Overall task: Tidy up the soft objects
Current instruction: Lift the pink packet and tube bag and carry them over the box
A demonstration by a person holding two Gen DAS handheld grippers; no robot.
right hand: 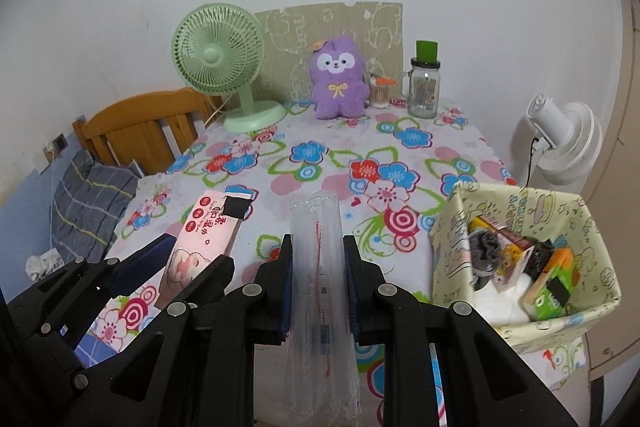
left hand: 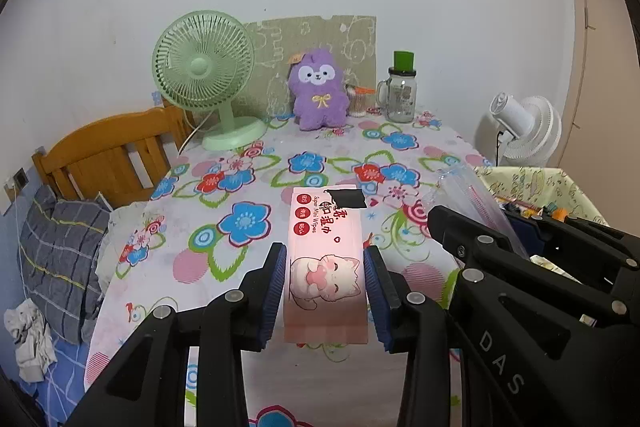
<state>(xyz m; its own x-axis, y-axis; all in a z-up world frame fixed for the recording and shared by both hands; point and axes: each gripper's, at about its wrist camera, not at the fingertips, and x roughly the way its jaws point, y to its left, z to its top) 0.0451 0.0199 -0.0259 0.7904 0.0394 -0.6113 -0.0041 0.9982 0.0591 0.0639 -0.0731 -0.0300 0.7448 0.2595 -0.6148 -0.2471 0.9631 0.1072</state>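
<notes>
Two packs held aloft over the flowered table [left hand: 320, 163] — left gripper [left hand: 326, 267] clamped on the pink wipes pack [left hand: 326, 247], right gripper [right hand: 319, 259] clamped on a clear plastic pack [right hand: 318, 267], long axes pointing away. Basket [right hand: 600, 299] off right, nearer the right hand — contents visible only from right wrist.
</notes>
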